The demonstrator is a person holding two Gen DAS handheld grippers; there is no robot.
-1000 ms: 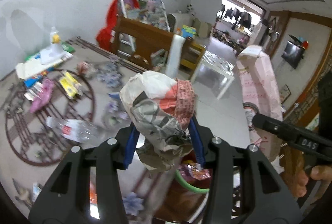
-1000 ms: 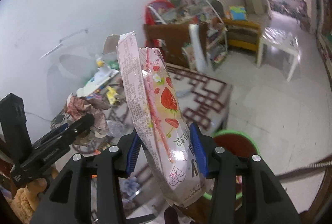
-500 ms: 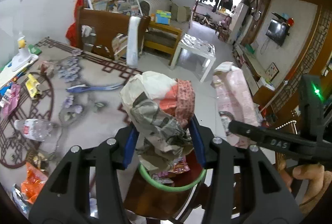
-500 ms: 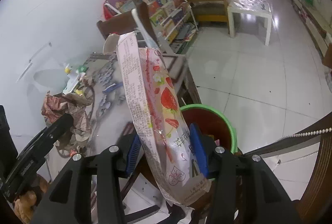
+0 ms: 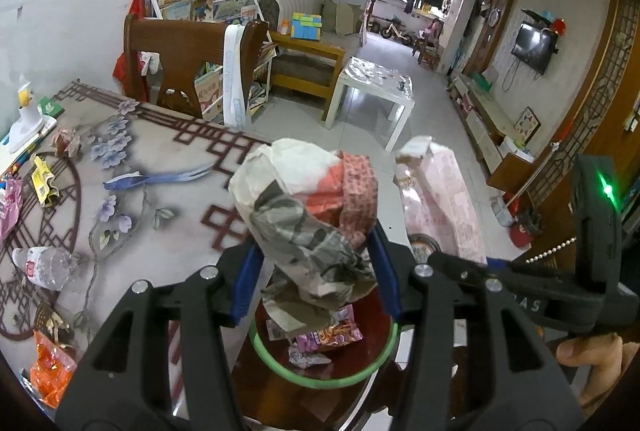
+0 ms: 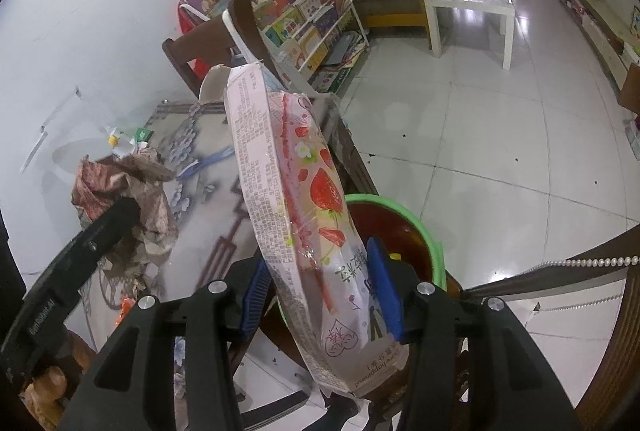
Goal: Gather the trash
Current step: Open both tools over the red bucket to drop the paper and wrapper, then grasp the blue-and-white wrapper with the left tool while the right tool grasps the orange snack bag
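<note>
A long pink strawberry-printed snack carton [image 6: 296, 207] is clamped by the right gripper [image 6: 318, 295], its long axis running from 5 o'clock to 11 o'clock. A crumpled newspaper wad [image 5: 308, 227] sits between the opening jaws of the left gripper [image 5: 316, 279], above the green-rimmed brown bin [image 5: 372, 363] at 6 o'clock.

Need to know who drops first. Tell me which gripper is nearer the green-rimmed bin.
Left. The left gripper, opening around crumpled paper, hangs over the bin; the right gripper, clamping a strawberry box, sits beside it.
</note>
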